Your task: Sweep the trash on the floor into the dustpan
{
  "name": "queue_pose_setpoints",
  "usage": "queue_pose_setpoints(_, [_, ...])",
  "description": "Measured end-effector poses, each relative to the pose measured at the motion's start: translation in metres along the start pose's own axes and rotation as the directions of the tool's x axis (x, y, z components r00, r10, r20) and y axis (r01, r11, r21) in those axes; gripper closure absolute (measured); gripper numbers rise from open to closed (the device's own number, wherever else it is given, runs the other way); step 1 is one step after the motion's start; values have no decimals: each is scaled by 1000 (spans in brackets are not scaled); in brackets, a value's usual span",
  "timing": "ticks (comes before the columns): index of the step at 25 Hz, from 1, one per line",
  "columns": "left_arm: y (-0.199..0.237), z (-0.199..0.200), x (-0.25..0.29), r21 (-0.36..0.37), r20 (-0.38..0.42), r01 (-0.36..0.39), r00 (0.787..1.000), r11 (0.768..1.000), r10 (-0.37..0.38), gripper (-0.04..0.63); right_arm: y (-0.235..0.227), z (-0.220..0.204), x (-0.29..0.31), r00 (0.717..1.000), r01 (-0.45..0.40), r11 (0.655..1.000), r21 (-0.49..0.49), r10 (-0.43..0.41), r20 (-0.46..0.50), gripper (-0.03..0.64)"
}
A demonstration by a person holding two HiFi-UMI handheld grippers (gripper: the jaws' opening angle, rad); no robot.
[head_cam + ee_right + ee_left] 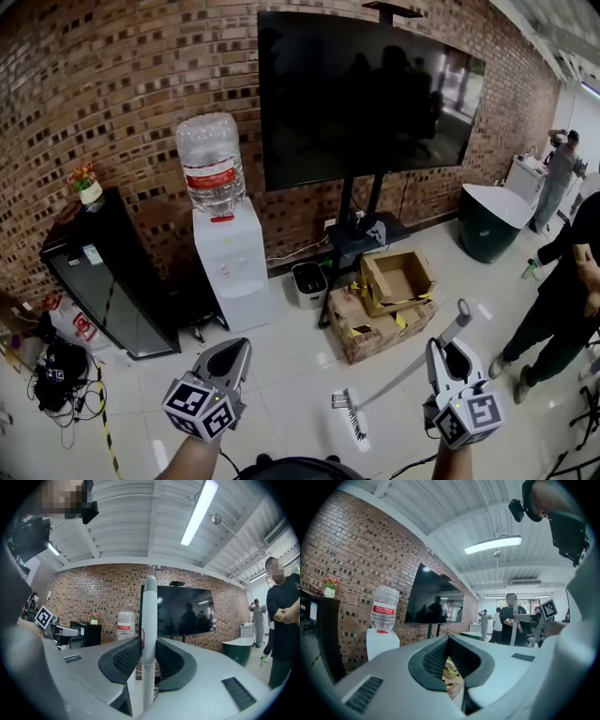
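In a brick-walled office, the right gripper [448,358] is clamped on the pale grey handle of a broom [398,380]. The right gripper view shows the shaft upright and pinched between both ribbed pads. The left gripper [230,361] has its jaws drawn together and carries nothing; only cardboard shows through the slit between its pads.

The broom slants down and left from its looped handle end to a narrow brush head [350,414] with dark bristles, which rests on the white floor tiles [300,375] just ahead of the person. No dustpan appears in any view, and no loose trash can be made out near the bristles. The scene fits a broom readied for sweeping as well as one whose sweeping is over.

Any stroke would likely go best with a firm clamp, so the smooth round shaft cannot twist, and with the bristles flat on the tile. The open cardboard boxes [384,300] and the TV stand [349,239] lie close beyond.
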State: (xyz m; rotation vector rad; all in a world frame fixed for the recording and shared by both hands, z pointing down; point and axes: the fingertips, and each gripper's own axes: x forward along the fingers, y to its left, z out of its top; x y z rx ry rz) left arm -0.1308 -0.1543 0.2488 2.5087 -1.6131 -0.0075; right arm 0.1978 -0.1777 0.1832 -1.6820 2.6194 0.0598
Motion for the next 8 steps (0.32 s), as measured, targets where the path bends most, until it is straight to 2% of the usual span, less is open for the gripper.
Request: queue_pose_setpoints(8, [2, -11, -7, -1, -1, 1, 1000, 1000, -1, 595, 12, -5, -6, 1000, -16, 1000, 0, 16, 2, 499])
